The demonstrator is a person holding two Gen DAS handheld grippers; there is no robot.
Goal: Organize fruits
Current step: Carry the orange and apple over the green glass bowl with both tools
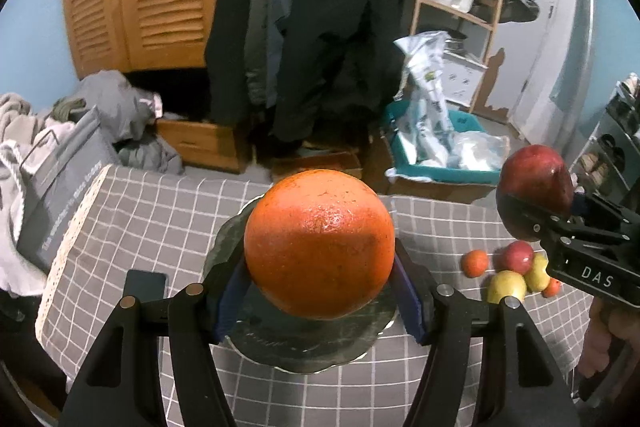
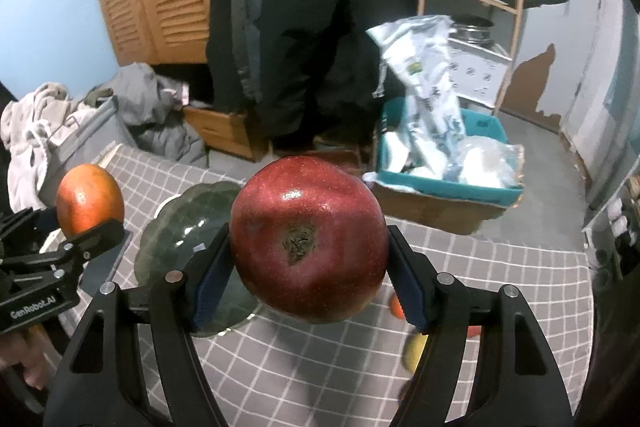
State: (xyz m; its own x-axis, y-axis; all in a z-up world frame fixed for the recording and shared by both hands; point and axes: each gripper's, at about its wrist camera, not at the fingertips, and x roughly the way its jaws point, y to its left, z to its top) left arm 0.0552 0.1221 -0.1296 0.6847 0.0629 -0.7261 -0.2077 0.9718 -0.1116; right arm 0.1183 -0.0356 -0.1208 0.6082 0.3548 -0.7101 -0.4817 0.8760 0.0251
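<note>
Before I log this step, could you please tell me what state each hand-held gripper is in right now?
Left hand-held gripper: closed on the orange, above the dark plate.
Right hand-held gripper: closed on the red apple.

The orange (image 1: pixel 319 245) has a pebbled, faintly glossy peel; the red apple (image 2: pixel 308 239) is smooth, shiny, finely speckled, with a rough brown calyx pit. Both sit between dark blue ribbed pads (image 1: pixel 406 297) on matt black plastic fingers with metal pins. The green plate (image 2: pixel 180 227) looks glazed and glossy. The grey checked tablecloth (image 1: pixel 152 211) is woven cloth, lace-trimmed at its left edge.
</note>
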